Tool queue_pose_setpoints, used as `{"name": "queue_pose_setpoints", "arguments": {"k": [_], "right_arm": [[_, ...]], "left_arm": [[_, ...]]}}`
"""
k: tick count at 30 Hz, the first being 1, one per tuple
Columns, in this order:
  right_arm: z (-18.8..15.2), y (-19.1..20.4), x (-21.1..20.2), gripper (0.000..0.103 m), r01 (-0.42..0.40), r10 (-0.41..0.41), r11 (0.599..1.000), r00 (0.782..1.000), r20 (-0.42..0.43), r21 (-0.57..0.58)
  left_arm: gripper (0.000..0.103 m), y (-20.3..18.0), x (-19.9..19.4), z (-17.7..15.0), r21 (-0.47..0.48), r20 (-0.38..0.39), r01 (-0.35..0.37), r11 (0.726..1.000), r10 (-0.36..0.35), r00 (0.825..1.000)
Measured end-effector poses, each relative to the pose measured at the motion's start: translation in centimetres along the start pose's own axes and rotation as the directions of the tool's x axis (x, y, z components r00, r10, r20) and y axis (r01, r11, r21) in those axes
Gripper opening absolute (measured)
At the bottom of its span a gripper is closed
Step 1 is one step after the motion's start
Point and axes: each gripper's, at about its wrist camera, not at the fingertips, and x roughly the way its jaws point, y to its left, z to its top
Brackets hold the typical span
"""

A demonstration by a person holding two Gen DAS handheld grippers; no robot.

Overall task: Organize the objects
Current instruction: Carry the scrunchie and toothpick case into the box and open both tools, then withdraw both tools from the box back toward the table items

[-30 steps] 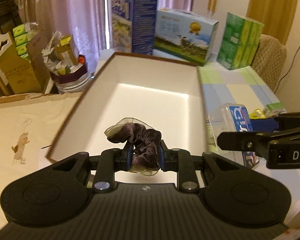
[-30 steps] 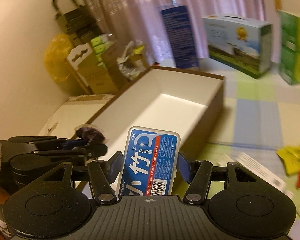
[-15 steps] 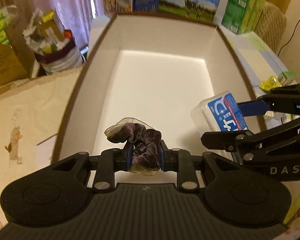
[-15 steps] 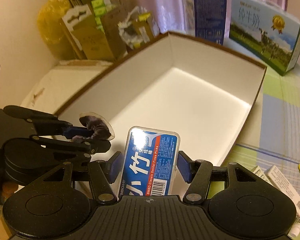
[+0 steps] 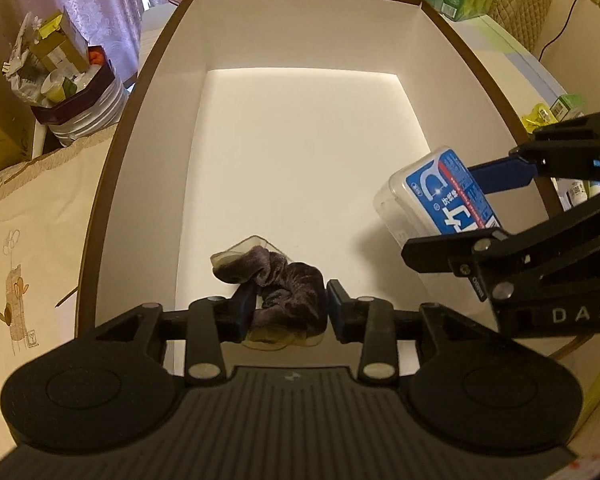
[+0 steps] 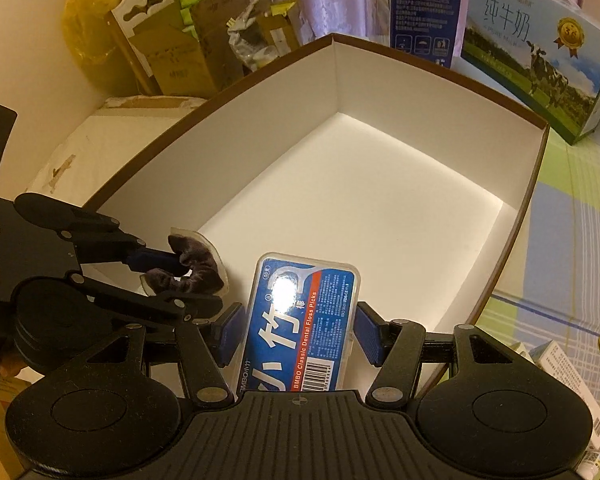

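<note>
Over box, both tongs lower.

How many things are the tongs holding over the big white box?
2. A purple scrunchie in the left tongs, a blue floss pick box in the right tongs. The white box has nothing inside.

Both grippers matte black: ribbed centre housing, round caps at 4 and 8 o'clock, silver pivot screws, blue pads. Left gripper, right gripper. Right's side reads "DAS" in pale letters.
</note>
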Motion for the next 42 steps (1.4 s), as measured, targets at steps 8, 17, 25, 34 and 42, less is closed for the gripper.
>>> {"name": "queue_pose_setpoints", "arguments": {"k": [8,17,25,34,42], "right_arm": [[0.0,0.2,-0.1,0.056,-0.001,0.001,1.0,1.0,-0.01,-0.009],[-0.2,0.3,-0.4,0.066,-0.011,0.012,0.999,1.0,0.025,-0.049],[-0.6,0.1,-2.1,0.07,-0.025,0.027,0.999,0.998,0.055,-0.04],[-1.3,-0.2,-4.6,0.07,-0.035,0.037,0.999,0.995,0.092,-0.024],[-2.3,-0.9,-7.6,0.07,-0.056,0.055,0.998,0.988,0.142,-0.001]], "left_arm": [[0.05,-0.2,-1.0,0.2,0.036,0.019,-0.028,0.999,0.028,0.999],[0.062,-0.6,-1.7,0.0,0.057,0.025,-0.051,0.997,0.05,0.998],[0.067,-1.2,-2.8,-0.1,0.061,0.043,-0.06,0.996,0.058,0.997],[0.068,-2.0,-4.4,-0.5,0.049,0.068,-0.066,0.997,0.063,0.996],[0.069,-3.4,-6.4,-0.8,0.041,0.099,-0.084,0.996,0.079,0.992]]}}
